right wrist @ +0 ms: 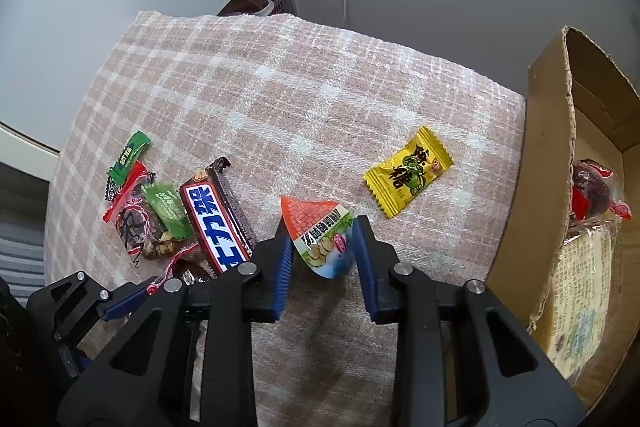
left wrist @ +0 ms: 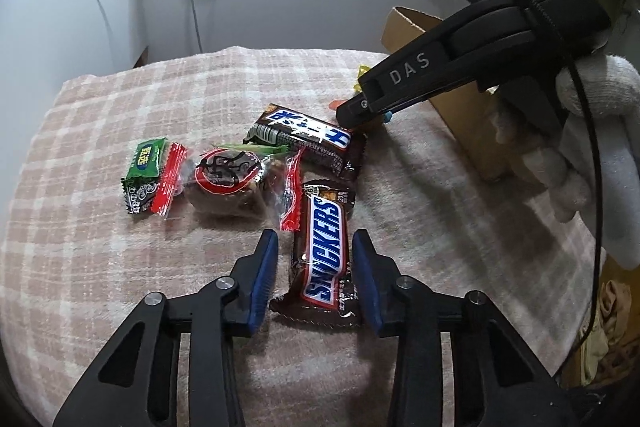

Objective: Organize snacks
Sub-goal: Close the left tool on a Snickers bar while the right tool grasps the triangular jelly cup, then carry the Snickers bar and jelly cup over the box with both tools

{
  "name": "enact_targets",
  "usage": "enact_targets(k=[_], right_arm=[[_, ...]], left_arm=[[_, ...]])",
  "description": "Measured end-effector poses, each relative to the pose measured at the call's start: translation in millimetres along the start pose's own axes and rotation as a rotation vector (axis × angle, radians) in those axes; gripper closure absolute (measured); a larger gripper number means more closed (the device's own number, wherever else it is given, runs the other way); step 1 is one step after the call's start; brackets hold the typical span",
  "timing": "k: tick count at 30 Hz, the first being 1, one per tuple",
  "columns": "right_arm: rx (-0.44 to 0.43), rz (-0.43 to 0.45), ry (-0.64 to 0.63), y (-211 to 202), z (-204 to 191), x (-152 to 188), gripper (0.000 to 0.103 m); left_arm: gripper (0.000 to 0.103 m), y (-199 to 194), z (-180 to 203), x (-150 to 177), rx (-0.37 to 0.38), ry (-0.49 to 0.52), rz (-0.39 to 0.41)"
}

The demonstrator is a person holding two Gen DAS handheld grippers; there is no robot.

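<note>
In the left wrist view my left gripper (left wrist: 314, 251) is open, its blue pads on either side of a Snickers bar (left wrist: 326, 255) lying on the pink checked cloth (left wrist: 100, 267). Beyond it lie a second Snickers bar (left wrist: 308, 139), a red-sealed brown snack (left wrist: 228, 183) and a green candy (left wrist: 144, 175). My right gripper (right wrist: 322, 247) is closed around a small orange-topped snack packet (right wrist: 320, 235); whether the pads press it is unclear. A yellow candy (right wrist: 408, 171) lies beyond it. The right gripper's body (left wrist: 440, 75) shows in the left wrist view.
A cardboard box (right wrist: 540, 187) stands at the cloth's right edge with a red-sealed snack (right wrist: 596, 195) and a printed packet (right wrist: 580, 291) inside. White walls and cables lie behind. The left gripper (right wrist: 80, 303) shows at lower left in the right wrist view.
</note>
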State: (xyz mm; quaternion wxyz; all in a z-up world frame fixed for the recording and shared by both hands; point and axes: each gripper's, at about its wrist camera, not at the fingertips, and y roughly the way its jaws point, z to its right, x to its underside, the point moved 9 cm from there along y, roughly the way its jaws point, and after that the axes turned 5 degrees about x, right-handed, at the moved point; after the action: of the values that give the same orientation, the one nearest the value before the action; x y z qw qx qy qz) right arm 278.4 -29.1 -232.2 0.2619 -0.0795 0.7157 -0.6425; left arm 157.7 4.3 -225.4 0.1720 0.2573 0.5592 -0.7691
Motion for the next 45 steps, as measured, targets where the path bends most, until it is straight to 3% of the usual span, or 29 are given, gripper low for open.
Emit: enact_targets(k=[3, 12, 30, 40, 45], right_arm=[[-0.005, 0.002, 0.007, 0, -2, -1, 0.073], [-0.053, 0.029, 0.017, -19, -1, 13, 0.076], [-0.123, 0.190, 0.042, -94, 16, 37, 0.076], [-0.105, 0.294, 0.060, -148, 54, 60, 0.076], [-0.057, 0.337, 0.091, -167, 86, 67, 0.076]], left_arm=[[0.075, 2, 0, -1, -0.002, 0.002, 0.002], [0.076, -2, 0, -2, 0.005, -0.009, 0.020], [0.076, -54, 18, -19, 0.024, 0.003, 0.120], [0.076, -72, 54, -48, 0.050, 0.062, 0.186], [0.076, -71, 76, -62, 0.073, 0.099, 0.206]])
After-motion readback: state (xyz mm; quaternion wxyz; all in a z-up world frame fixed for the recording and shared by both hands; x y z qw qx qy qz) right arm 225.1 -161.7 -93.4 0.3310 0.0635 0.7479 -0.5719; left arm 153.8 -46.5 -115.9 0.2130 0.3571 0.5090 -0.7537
